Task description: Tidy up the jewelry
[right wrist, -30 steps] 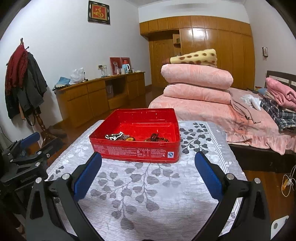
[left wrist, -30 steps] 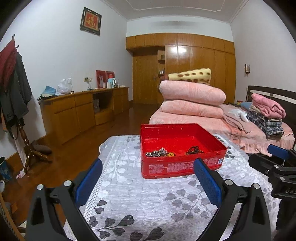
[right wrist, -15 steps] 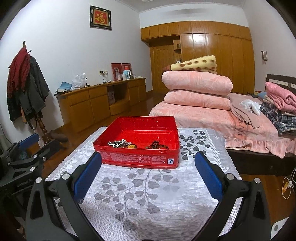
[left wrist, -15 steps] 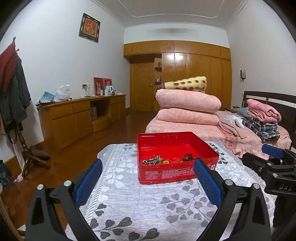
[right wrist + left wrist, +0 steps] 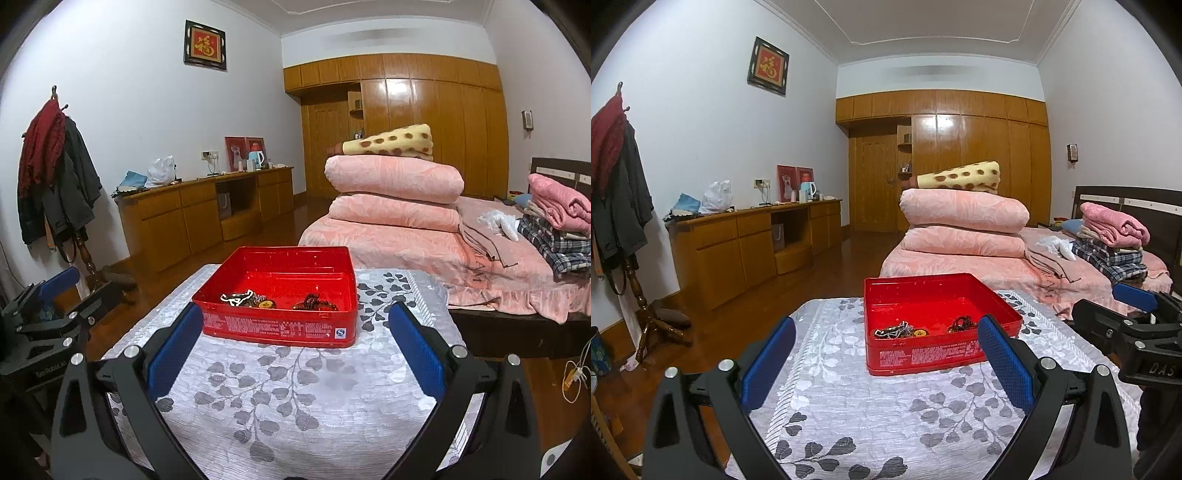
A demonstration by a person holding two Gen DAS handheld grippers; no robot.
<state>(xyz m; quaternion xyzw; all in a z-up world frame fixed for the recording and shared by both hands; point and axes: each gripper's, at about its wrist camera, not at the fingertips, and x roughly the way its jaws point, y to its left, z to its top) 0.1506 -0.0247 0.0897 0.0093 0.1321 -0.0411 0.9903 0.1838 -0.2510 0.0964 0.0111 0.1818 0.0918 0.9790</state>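
Note:
A red tin box (image 5: 923,356) (image 5: 280,326) stands on a table with a grey leaf-patterned cloth (image 5: 871,410) (image 5: 295,398). Inside lie a tangle of silver and white chain (image 5: 894,329) (image 5: 238,297), a round gold piece (image 5: 919,333) (image 5: 266,304) and a dark beaded bracelet (image 5: 960,324) (image 5: 314,302). My left gripper (image 5: 886,363) is open and empty, short of the box's near wall. My right gripper (image 5: 295,350) is open and empty, also short of the box. Each gripper shows at the edge of the other's view (image 5: 1134,325) (image 5: 44,317).
A bed with stacked pink quilts (image 5: 964,225) and folded clothes (image 5: 1112,240) lies behind the table. A wooden sideboard (image 5: 753,243) runs along the left wall. A coat stand (image 5: 624,206) is at the left. A wardrobe wall (image 5: 960,162) is at the back.
Both grippers have tilted upward and drawn back a little, so the red box sits lower and smaller in both views. Both stay open and empty.

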